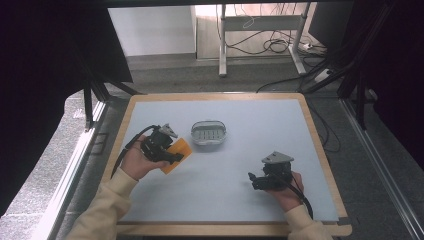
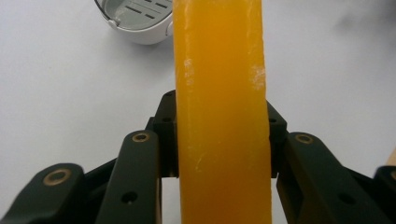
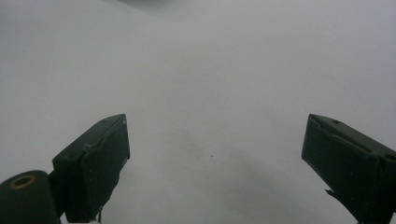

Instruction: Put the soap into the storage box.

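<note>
An orange soap bar [image 1: 178, 154] is clamped between the jaws of my left gripper [image 1: 172, 156] at the table's left, just above the surface. In the left gripper view the orange bar [image 2: 222, 112] stands on edge and runs up the middle, with both black pads pressed on its sides. A white oval soap dish [image 1: 208, 133] with a slotted grey insert rests just right of it; the dish [image 2: 135, 21] lies beyond the bar at upper left. My right gripper [image 1: 256, 180] rests low at the table's right, its jaws [image 3: 215, 158] wide apart with nothing between them.
The grey-blue table mat [image 1: 240, 150] has a wooden rim [image 1: 320, 145]. Beyond the far edge stand a desk frame [image 1: 260, 35] and loose cables on the floor. Dark curtains hang at both sides.
</note>
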Available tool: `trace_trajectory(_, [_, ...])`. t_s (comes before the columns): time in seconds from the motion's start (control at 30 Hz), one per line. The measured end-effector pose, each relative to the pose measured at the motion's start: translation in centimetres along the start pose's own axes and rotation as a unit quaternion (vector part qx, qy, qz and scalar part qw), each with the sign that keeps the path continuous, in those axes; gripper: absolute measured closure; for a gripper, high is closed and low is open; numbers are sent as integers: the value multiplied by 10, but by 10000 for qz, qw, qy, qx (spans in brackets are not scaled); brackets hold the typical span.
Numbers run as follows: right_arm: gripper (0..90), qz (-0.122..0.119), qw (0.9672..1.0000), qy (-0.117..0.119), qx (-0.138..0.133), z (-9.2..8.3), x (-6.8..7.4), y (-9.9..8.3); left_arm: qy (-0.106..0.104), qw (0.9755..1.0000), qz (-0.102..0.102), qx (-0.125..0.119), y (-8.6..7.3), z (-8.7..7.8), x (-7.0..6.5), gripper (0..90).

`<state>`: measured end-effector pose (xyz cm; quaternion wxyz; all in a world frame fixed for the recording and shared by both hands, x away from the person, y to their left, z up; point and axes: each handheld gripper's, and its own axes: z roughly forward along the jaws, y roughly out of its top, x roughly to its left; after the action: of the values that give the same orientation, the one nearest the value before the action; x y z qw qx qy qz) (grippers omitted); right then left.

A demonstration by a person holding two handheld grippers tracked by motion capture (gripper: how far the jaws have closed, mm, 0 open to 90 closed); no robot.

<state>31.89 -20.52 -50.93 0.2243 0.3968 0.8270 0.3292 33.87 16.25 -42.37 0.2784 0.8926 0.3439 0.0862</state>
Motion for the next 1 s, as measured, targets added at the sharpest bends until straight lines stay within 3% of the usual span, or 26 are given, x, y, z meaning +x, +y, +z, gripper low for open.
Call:
trace_trajectory(0.37, [80,-7,10000,-7,-3,0,0,0,50,10000,16,-36,8,3,7,616])
trace_trajectory(1.0, [80,4,10000,-23,-7,0,-1,0,-70,9998,198,-5,21,10,14,617])
